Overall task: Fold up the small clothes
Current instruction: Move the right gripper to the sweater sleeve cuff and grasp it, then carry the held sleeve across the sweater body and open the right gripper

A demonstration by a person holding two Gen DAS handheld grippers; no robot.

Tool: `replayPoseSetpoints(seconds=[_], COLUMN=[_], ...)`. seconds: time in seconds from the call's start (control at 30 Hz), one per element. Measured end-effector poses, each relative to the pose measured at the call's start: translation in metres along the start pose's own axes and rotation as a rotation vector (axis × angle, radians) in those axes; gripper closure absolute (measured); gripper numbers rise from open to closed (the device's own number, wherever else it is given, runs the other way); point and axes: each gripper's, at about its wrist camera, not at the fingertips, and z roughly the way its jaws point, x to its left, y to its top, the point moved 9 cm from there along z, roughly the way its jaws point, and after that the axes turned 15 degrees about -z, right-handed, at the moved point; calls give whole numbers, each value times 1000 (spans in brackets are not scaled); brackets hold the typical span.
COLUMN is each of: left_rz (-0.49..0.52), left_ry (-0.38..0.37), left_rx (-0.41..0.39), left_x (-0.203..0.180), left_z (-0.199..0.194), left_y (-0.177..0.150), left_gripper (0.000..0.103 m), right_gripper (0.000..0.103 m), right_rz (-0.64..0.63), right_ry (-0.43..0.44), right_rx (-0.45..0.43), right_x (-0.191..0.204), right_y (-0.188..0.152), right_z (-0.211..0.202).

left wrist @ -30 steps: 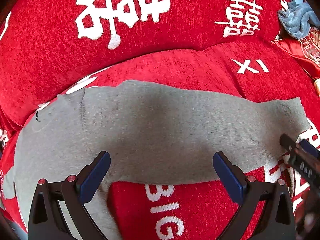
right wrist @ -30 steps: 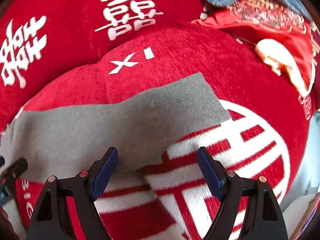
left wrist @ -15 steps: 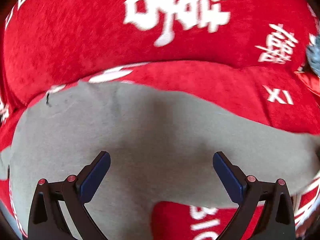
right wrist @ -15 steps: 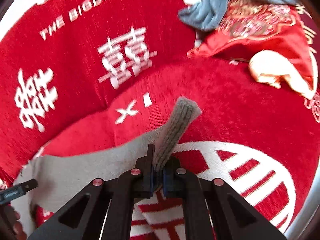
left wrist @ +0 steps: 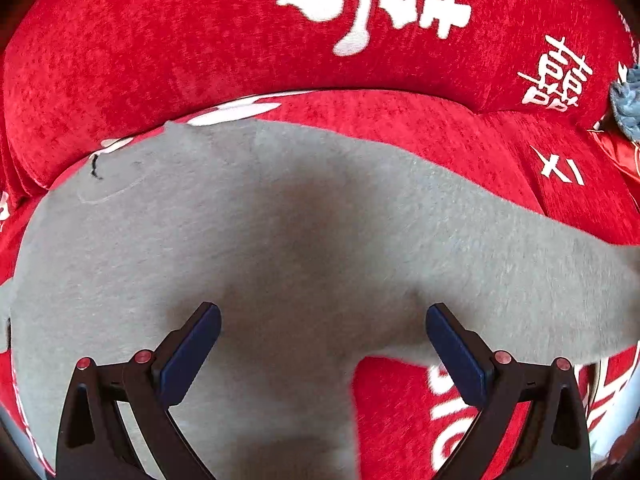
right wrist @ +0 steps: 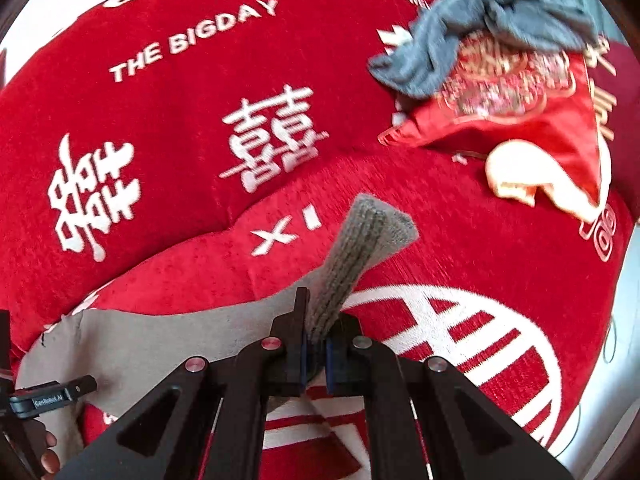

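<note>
A small grey garment (left wrist: 304, 240) lies spread on a red sofa seat, filling most of the left wrist view. My left gripper (left wrist: 322, 344) is open just above its lower middle, blue pads wide apart. My right gripper (right wrist: 316, 350) is shut on the garment's ribbed cuff (right wrist: 360, 248), which stands up from the jaws above the seat. The rest of the grey garment (right wrist: 160, 340) trails left from there. The left gripper's tool (right wrist: 44, 398) shows at the left edge of the right wrist view.
The red sofa back (right wrist: 180, 112) with white lettering rises behind the seat. A blue-grey cloth (right wrist: 480, 40) lies on a red embroidered cushion (right wrist: 520, 120) at the far right. The seat's front edge (right wrist: 616, 340) curves down on the right.
My right gripper has closed on the cuff and lifted it off the seat. My left gripper has moved left and lower over the garment, still open.
</note>
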Motion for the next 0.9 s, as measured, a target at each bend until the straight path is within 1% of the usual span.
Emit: replayPoseSetpoints(seconds=[0.1,0.27,0.37,0.5,0.6,0.73,0.9], left_rz=[-15,-50,-70,-100,-126,-162,-173], left_ry=[-8,-18,-20,-5,-10,-16,-20], left_rx=[-13,-37,-45,-48,-54,-46,-48], left_x=[18,59,83,119,140,167,189], left_z=[-10,-28,-34,-38,-42,-43,-45], left_y=[4,7,6,1,-2,-7,-11], left_gripper=[0,0,0,0,0,0,0], right_gripper=[97,97,97,97,97,97,97], right_rz=[-5,-44,-67,-98,-131,-173,-219], right_ry=[13,44,66,92,108,129,152], right_rx=[-28,-63,-89,-114,-146,-163,-178], right_x=[19,60,89,123,149,187,234], right_y=[11,29,43,56,67,75,78], right_z=[-15,-34,-46,-62,-78,-91,-102])
